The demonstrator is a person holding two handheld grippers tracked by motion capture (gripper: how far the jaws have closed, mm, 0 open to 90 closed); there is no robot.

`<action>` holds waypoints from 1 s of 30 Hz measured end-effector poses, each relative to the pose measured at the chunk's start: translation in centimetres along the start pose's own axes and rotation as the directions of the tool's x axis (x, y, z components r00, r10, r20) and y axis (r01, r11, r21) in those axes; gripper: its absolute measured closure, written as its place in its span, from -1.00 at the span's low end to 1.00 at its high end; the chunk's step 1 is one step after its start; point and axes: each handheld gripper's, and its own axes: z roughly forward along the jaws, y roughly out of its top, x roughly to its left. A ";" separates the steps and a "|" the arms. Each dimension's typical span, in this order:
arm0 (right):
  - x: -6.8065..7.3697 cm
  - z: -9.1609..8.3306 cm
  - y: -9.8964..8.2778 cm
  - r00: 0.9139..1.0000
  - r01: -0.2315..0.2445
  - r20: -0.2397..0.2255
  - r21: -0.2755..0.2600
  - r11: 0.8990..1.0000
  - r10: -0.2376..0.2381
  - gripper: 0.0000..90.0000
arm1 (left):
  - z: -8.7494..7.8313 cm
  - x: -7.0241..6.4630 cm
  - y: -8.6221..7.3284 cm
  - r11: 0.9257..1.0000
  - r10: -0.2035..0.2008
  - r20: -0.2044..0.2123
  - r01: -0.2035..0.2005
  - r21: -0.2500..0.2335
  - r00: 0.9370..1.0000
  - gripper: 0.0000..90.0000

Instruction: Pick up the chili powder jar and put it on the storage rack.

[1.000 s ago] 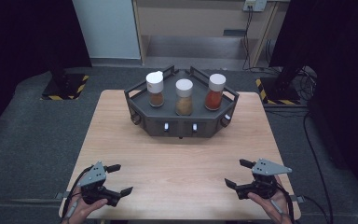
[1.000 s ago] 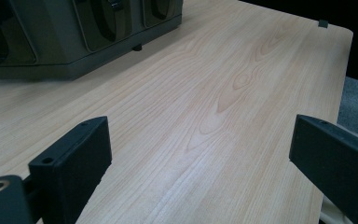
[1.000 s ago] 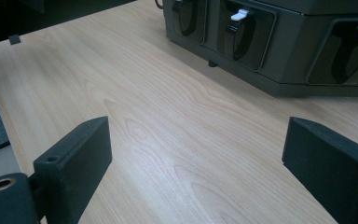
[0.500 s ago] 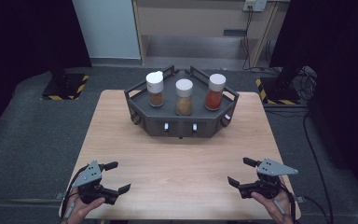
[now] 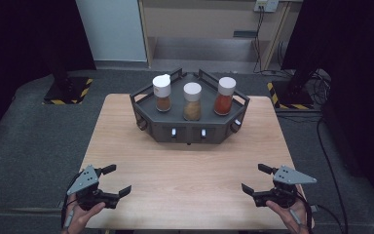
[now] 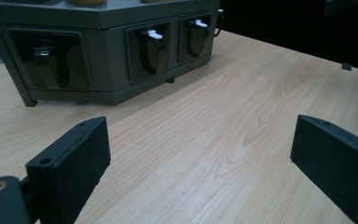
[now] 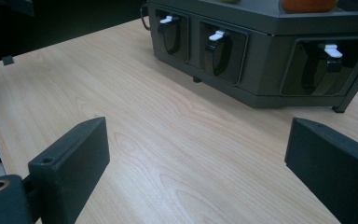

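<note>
Plainly, with the left gripper (image 5: 116,182) and right gripper (image 5: 257,180) both wide open and empty, well short of the grey rack (image 5: 190,127), a hasty reach could topple its three spice jars (image 5: 192,101).

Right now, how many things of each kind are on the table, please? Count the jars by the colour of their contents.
Jar with brown contents: 1
Jar with tan contents: 1
Jar with red-orange contents: 1
Dark rack: 1
Open grippers: 2, left and right
Total: 6
</note>
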 end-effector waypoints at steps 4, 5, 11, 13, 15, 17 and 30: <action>0.0 0.0 0.0 1.000 0.002 -0.003 0.003 1.000 -0.002 -0.88 | -0.1 0.1 -0.1 1.000 -0.011 -0.007 0.011 -0.009 1.000 -0.93; -0.1 0.1 0.1 1.000 0.000 -0.006 0.005 1.000 0.000 -0.90 | -0.1 0.2 -0.2 1.000 -0.014 -0.005 0.014 -0.012 1.000 -0.93; 0.3 0.1 0.2 1.000 0.011 0.014 0.009 1.000 -0.011 -0.92 | -0.2 0.2 -0.3 1.000 -0.023 -0.005 0.023 -0.016 1.000 -0.93; 0.4 0.1 0.2 1.000 0.017 0.015 0.010 1.000 -0.017 -0.91 | -0.2 0.2 -0.3 1.000 -0.021 -0.006 0.021 -0.016 1.000 -0.93; 0.3 0.1 0.2 1.000 0.016 0.010 0.012 1.000 -0.017 -0.90 | -0.2 0.2 -0.3 1.000 -0.022 -0.004 0.022 -0.015 1.000 -0.93; 0.4 0.1 0.3 1.000 0.020 0.010 0.016 1.000 -0.020 -0.89 | -0.2 0.2 -0.3 1.000 -0.024 -0.005 0.024 -0.014 1.000 -0.93; 0.3 0.2 0.3 1.000 0.015 -0.009 0.019 1.000 -0.015 -0.87 | -0.2 0.3 -0.3 0.999 -0.033 -0.007 0.033 -0.017 0.999 -0.93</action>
